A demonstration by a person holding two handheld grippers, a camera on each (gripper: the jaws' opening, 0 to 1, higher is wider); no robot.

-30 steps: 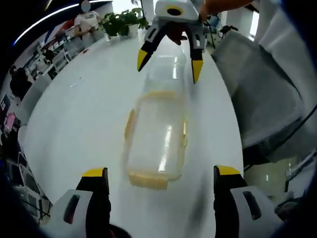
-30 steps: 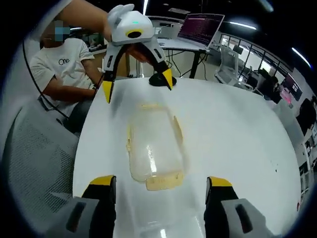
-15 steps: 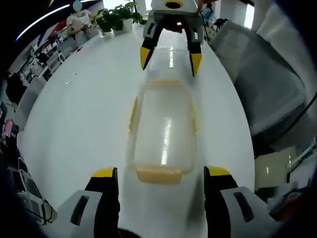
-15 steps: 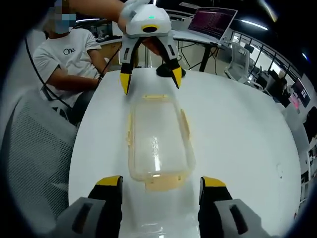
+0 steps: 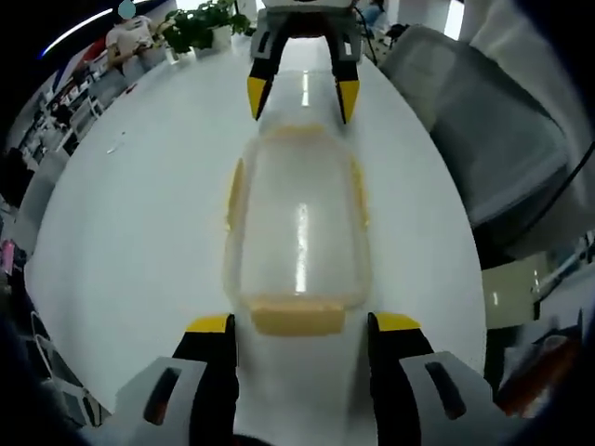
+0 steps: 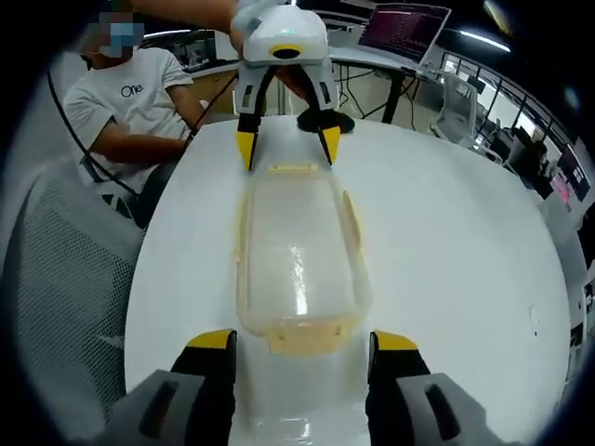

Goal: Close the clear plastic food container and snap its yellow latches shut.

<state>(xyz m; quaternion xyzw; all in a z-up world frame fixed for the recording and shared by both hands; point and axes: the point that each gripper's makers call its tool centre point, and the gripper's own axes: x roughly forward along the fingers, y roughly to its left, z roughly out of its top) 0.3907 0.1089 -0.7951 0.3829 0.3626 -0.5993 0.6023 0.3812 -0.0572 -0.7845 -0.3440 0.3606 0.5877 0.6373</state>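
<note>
The clear plastic food container (image 5: pixel 296 232) lies lengthwise on the white table (image 5: pixel 130 242), toward the edge beside the grey mesh chair (image 5: pixel 483 139) and well in from the far end where the potted plant (image 5: pixel 200 23) stands. The two tools face each other along its long axis, one at each short end, which looks like a set-up for pressing both end latches at the same time. The left gripper (image 5: pixel 299 325) has its yellow-tipped jaws spread apart, released and grasping nothing, and they straddle the near end latch (image 5: pixel 297 320) without clearly touching it. In the right gripper view the right gripper (image 6: pixel 299 342) is likewise spread and empty, its tips flanking the opposite end latch (image 6: pixel 305 338); each tool shows in the other's view, poised over the far end of the box. The lid appears already laid on the base, since the top is a smooth glossy sheet with a bright streak of reflected light down the middle. The body is see-through and seems empty. Pale yellow latches run along all four sides; the side latches (image 6: pixel 351 221) splay outward a little, so I judge them not yet snapped, though the blur leaves this unsure. A seated person in a white shirt (image 6: pixel 125 102) is beyond the table edge.
</note>
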